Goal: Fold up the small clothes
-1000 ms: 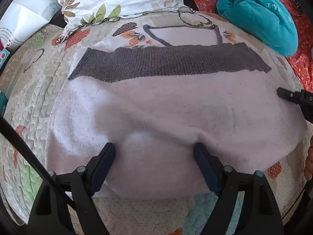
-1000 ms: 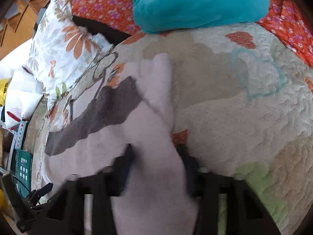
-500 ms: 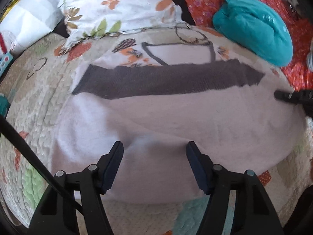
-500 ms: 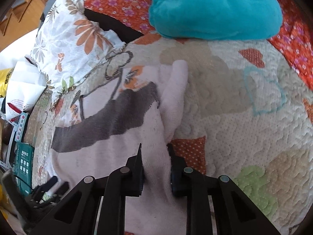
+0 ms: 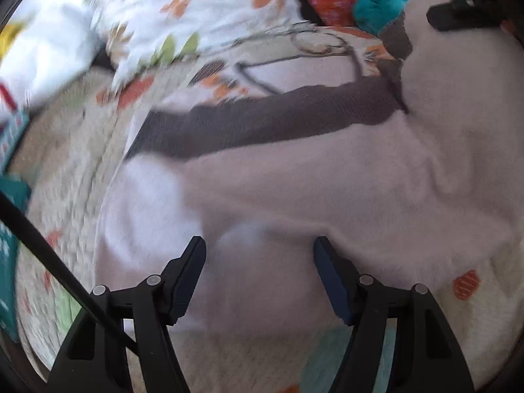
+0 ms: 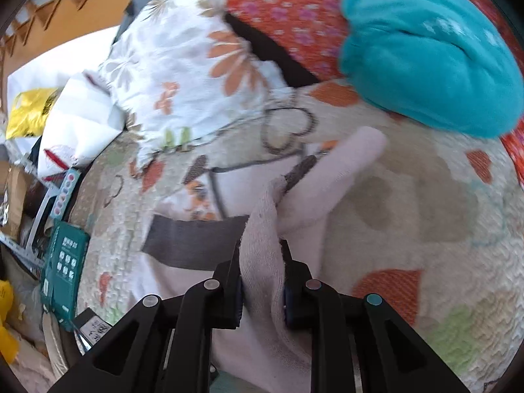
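A small pale pink fleece garment [image 5: 327, 190] with a dark grey knit band [image 5: 262, 114] lies on the quilted bed. My left gripper [image 5: 258, 262] is open, its jaws straddling the garment's near hem. My right gripper [image 6: 262, 281] is shut on the garment's right edge [image 6: 262, 229] and holds that edge lifted off the quilt. In the left wrist view the right gripper [image 5: 458, 16] shows at top right with the pink cloth raised under it. A pink sleeve [image 6: 344, 160] trails away from the pinch.
A floral pillow [image 6: 196, 65] and a teal bundle [image 6: 432, 62] lie at the far side on an orange floral cover [image 6: 288, 9]. A green box [image 6: 64, 262] and clutter sit off the bed's left edge. The patterned quilt [image 6: 425, 229] extends to the right.
My right gripper has lifted the garment's right edge up and carried it leftward over the garment. The left gripper has stayed open at the near hem.
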